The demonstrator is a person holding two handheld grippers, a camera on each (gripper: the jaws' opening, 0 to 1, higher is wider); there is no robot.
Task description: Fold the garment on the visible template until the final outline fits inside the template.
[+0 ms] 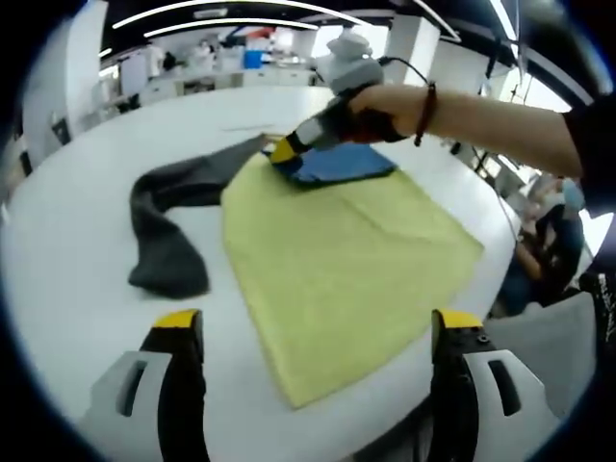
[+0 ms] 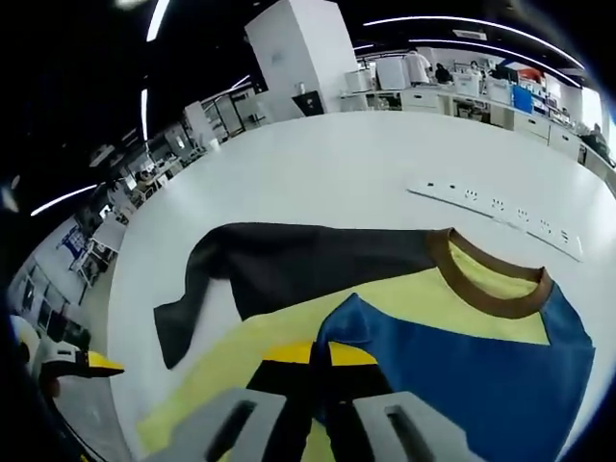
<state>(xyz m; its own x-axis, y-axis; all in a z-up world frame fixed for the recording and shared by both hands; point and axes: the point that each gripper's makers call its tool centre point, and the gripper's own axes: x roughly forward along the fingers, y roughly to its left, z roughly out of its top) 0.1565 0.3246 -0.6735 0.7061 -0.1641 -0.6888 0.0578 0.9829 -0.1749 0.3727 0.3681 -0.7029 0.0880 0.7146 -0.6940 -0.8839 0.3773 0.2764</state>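
Observation:
A garment lies flat on the white table (image 1: 67, 250): yellow body (image 1: 337, 260), dark grey sleeve (image 1: 168, 207) stretched to the left, blue panel (image 1: 342, 164) at the far end. My left gripper (image 1: 316, 322) hovers open and wide at the near hem, holding nothing. A hand holds my right gripper (image 1: 289, 149) shut on the blue panel's edge at the far end. In the right gripper view the right gripper (image 2: 320, 354) pinches the lifted corner of the blue panel (image 2: 462, 371). Beyond it lie the brown collar (image 2: 491, 284) and the dark sleeve (image 2: 289, 260).
A white power strip (image 2: 500, 207) lies on the table past the collar. The table's rounded edge runs close on the right, where a seated person (image 1: 549, 231) is. Desks and shelving (image 2: 308, 58) stand far behind. The left gripper's yellow tip (image 2: 91, 364) shows at the left.

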